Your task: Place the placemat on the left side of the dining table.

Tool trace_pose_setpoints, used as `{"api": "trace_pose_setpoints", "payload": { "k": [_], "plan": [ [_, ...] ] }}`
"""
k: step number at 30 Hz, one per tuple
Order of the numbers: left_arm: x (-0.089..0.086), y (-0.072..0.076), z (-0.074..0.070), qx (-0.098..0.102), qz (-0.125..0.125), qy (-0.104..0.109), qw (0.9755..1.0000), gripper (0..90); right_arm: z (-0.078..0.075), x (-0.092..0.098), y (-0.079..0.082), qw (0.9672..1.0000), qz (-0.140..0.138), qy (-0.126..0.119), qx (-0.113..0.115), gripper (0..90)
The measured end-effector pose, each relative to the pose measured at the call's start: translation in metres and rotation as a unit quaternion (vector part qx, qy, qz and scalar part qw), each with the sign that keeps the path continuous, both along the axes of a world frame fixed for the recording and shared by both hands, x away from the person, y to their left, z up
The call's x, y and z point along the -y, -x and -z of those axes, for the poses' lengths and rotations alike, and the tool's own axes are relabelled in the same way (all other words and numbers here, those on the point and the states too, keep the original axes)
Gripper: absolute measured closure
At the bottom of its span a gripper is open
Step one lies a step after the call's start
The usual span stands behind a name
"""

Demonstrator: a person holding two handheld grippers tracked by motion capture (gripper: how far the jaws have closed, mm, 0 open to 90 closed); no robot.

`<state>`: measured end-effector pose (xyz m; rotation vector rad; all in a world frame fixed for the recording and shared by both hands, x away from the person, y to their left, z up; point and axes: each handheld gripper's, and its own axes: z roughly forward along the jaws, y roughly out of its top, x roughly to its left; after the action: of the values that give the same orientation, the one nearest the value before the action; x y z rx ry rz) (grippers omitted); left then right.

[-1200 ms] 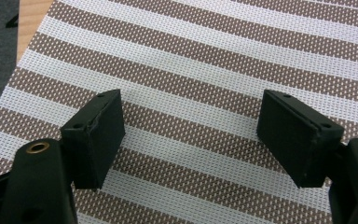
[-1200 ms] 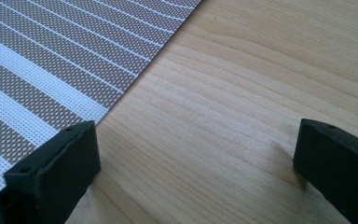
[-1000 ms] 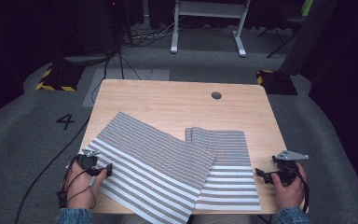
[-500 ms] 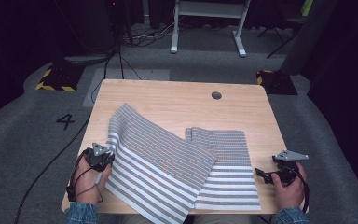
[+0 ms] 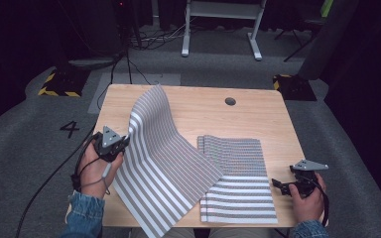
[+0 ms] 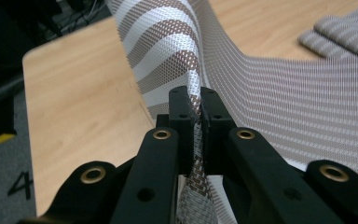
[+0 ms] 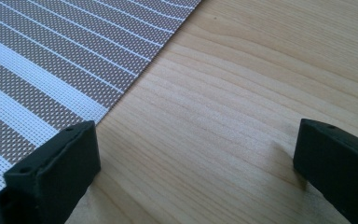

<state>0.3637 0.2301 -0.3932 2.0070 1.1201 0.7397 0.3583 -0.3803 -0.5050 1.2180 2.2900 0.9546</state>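
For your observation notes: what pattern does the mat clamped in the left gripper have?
The mat has brown-grey and white woven stripes, clearest in the left gripper view.

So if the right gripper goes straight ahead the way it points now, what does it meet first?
Probably the edge of the flat striped mat: the open right gripper points left at it, with bare table between. Depth is uncertain.

Worktop brightly lit from above, surroundings left in darkness

The worktop (image 5: pixel 258 124) is evenly lit in the high view; the floor toward twelve o'clock is dim. Near jaws are softly blurred in both gripper views; faint shadows are cast.
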Motion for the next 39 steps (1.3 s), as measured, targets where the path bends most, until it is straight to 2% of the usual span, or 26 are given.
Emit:
{"api": "trace_pose_setpoints", "payload": {
  "k": [2, 4, 6, 8, 10, 11, 12, 14, 16, 18, 22, 24, 25, 26, 27, 30, 33, 35, 36, 37, 38, 39],
  "plan": [
    [-0.001, -0.011, -0.004, 0.002, 0.003, 0.000, 1.0000, 85.5, 0.000, 0.000, 0.000, 1.0000, 0.000, 0.000, 0.000, 0.5],
    [-0.002, -0.028, -0.005, 0.011, 0.005, -0.005, 0.9999, 85.4, 0.000, 0.000, 0.000, 1.0000, 0.000, 0.000, 0.000, 0.5],
    [-0.003, -0.043, -0.003, 0.022, 0.001, 0.004, 0.9997, 83.6, 0.000, 0.000, 0.000, 1.0000, 0.000, 0.000, 0.000, 0.5],
    [-0.001, -0.053, -0.002, 0.054, -0.005, 0.006, 0.9985, 70.8, 0.000, 0.000, 0.000, 1.0000, 0.000, 0.000, 0.000, 0.5],
    [0.007, -0.054, -0.004, 0.083, -0.007, 0.005, 0.9965, 51.8, 0.000, 0.000, 0.000, 1.0000, 0.000, 0.000, 0.000, 0.5],
    [0.011, -0.052, -0.005, 0.086, -0.009, 0.016, 0.9961, 44.5, 0.000, 0.000, 0.000, 1.0000, 0.000, 0.000, 0.000, 0.5],
    [0.017, -0.047, -0.006, 0.076, -0.006, 0.033, 0.9965, 41.3, 0.000, 0.000, 0.000, 1.0000, 0.000, 0.000, 0.000, 0.5],
    [0.023, -0.039, -0.005, 0.064, 0.003, 0.048, 0.9968, 39.2, 0.000, 0.000, 0.000, 1.0000, 0.000, 0.000, 0.000, 0.5],
    [0.030, -0.027, -0.002, 0.049, 0.008, 0.047, 0.9976, 38.1, 0.000, 0.000, 0.000, 1.0000, 0.000, 0.000, 0.000, 0.5],
    [0.036, -0.012, 0.002, 0.026, 0.019, 0.047, 0.9984, 37.7, 0.000, 0.000, 0.000, 1.0000, 0.000, 0.000, 0.000, 0.5],
    [0.051, 0.019, 0.016, -0.016, 0.047, 0.070, 0.9963, 37.0, 0.000, 0.000, 0.000, 1.0000, 0.000, 0.000, 0.000, 0.5],
    [0.059, 0.032, 0.025, -0.040, 0.065, 0.065, 0.9949, 37.1, 0.000, 0.000, 0.000, 1.0000, 0.000, 0.000, 0.000, 0.5],
    [0.059, 0.032, 0.025, -0.040, 0.065, 0.065, 0.9949, 38.1, 0.000, 0.000, 0.000, 1.0000, 0.000, 0.000, 0.000, 0.5],
    [0.068, 0.042, 0.034, -0.086, 0.075, 0.056, 0.9919, 38.8, 0.000, 0.000, 0.000, 1.0000, 0.000, 0.000, 0.000, 0.5],
    [0.071, 0.045, 0.037, -0.102, 0.077, 0.053, 0.9904, 39.0, 0.000, 0.000, 0.000, 1.0000, 0.000, 0.000, 0.000, 0.5],
    [0.080, 0.052, 0.050, -0.113, 0.086, 0.056, 0.9883, 39.0, 0.000, 0.000, 0.000, 1.0000, 0.000, 0.000, 0.000, 0.5],
    [0.086, 0.054, 0.061, -0.132, 0.092, 0.047, 0.9859, 38.2, 0.000, 0.000, 0.000, 1.0000, 0.000, 0.000, 0.000, 0.5],
    [0.091, 0.054, 0.069, -0.148, 0.093, 0.032, 0.9841, 36.9, 0.000, 0.000, 0.000, 1.0000, 0.000, 0.000, 0.000, 0.5],
    [0.093, 0.054, 0.073, -0.160, 0.100, 0.019, 0.9819, 35.9, 0.000, 0.000, 0.000, 1.0000, 0.000, 0.000, 0.000, 0.5],
    [0.096, 0.054, 0.076, -0.176, 0.107, 0.003, 0.9786, 34.4, 0.000, 0.000, 0.000, 1.0000, 0.000, 0.000, 0.000, 0.5],
    [0.099, 0.054, 0.078, -0.180, 0.109, -0.015, 0.9774, 34.2, 0.000, 0.000, 0.000, 1.0000, 0.000, 0.000, 0.000, 0.5],
    [0.099, 0.054, 0.078, -0.180, 0.109, -0.015, 0.9774, 33.4, 0.000, 0.000, 0.000, 1.0000, 0.000, 0.000, 0.000, 0.5]
  ]
}}
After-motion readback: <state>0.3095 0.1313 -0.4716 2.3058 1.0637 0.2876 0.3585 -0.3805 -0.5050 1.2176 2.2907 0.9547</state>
